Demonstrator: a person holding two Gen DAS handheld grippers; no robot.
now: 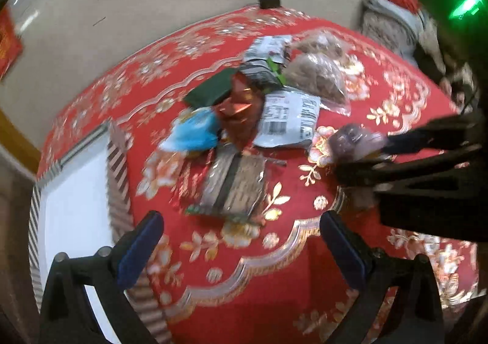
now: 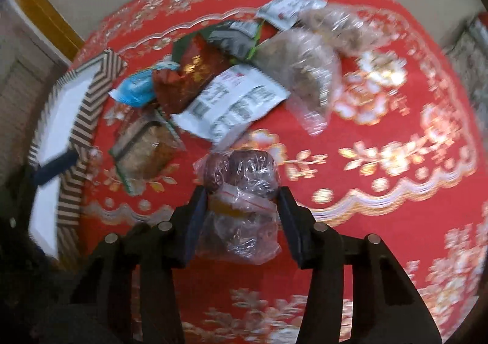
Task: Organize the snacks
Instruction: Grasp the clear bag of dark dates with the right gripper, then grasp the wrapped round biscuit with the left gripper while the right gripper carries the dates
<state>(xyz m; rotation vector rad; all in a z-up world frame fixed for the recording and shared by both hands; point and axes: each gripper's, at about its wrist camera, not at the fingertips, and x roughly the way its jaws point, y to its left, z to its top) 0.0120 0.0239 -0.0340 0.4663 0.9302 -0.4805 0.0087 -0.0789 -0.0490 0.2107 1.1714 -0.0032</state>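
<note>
Item 1. My right hand-held gripper (image 2: 241, 215): pointed steeply down at the desk (image 2: 381, 222), which is covered in red cloth with gold flowers. A clear zip bag of dark red fruit (image 2: 241, 179) sits between its blue pads; the pads look to be touching the plastic on both sides, so I read it as pinching the bag, though blur keeps me from being sure how firm the hold is.

Item 2. My left hand-held gripper (image 1: 241, 249): spread wide, nothing between the pads, hovering over the near edge of the desk.

Item 3. Striped box (image 1: 73, 191): white inside, at the left edge of the desk, nothing visible in it. Likely the destination.

Item 4. Loose snacks, centre of the desk, partly overlapping: a blue packet (image 1: 195, 130), a red foil packet (image 1: 241, 109), a white label-printed packet (image 1: 289, 118), a clear-windowed brown bar pack (image 1: 238, 182), a green packet (image 1: 213, 87), and two clear bags of brown pieces (image 1: 317, 75) beyond.

Handling note for the step in hand: the bag is slack and slippery, so I would want the pads closed on the bunched plastic near the zip seal rather than on the fruit, then lift straight up before crossing over the pile toward the box, so the hanging bulk does not drag the white packet along.
</note>
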